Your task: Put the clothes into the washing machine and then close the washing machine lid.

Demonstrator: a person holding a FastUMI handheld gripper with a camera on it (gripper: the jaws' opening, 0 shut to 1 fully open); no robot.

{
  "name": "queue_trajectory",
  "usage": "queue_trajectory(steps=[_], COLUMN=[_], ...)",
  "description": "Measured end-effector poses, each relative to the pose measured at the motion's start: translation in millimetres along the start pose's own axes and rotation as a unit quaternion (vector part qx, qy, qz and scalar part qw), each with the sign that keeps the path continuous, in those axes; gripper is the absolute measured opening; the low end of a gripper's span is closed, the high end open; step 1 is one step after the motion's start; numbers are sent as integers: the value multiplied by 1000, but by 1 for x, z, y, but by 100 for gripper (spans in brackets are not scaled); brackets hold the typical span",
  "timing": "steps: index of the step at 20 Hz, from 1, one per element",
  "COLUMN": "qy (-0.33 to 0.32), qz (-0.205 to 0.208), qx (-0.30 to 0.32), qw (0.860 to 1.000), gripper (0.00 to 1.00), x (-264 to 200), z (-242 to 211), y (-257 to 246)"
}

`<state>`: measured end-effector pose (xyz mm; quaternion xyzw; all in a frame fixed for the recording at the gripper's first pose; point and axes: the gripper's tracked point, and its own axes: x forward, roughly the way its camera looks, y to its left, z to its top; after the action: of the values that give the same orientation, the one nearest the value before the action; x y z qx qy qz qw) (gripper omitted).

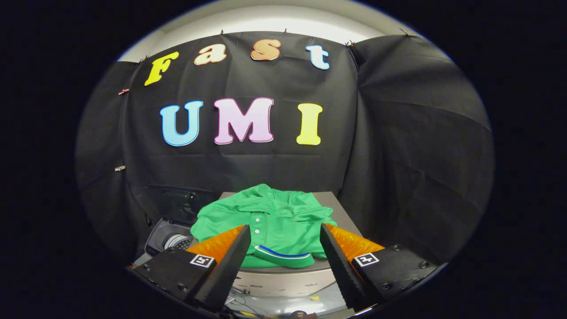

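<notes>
My claw (pixel 285 235) is spread wide and grips nothing; its fingers (pixel 230 261) flank the collar of the green shirt (pixel 270 221). The shirt lies crumpled on a grey surface (pixel 341 212), just ahead of the fingertips. To the shirt's left, lower down, I see the washer (pixel 170 237), lid open, drum showing.
</notes>
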<state>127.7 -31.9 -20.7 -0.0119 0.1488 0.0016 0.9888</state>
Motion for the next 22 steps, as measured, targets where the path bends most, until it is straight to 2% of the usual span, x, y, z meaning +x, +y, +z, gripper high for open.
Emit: queue_trajectory(steps=[6, 9, 15, 17, 18, 20, 21, 22], qy=[76, 115, 197, 232, 221, 222, 220, 212], qz=[4, 24, 35, 43, 48, 28, 19, 17], qx=[4, -3, -26, -55, -53, -37, -40, -55], qw=[997, 993, 979, 970, 973, 974, 975, 976], gripper=[98, 99, 100, 99, 98, 94, 88, 69], x=[61, 90, 137, 140, 143, 147, 151, 153], z=[-7, -17, -69, -93, -88, -84, -85, -85], y=[10, 34, 64, 68, 70, 63, 62, 62])
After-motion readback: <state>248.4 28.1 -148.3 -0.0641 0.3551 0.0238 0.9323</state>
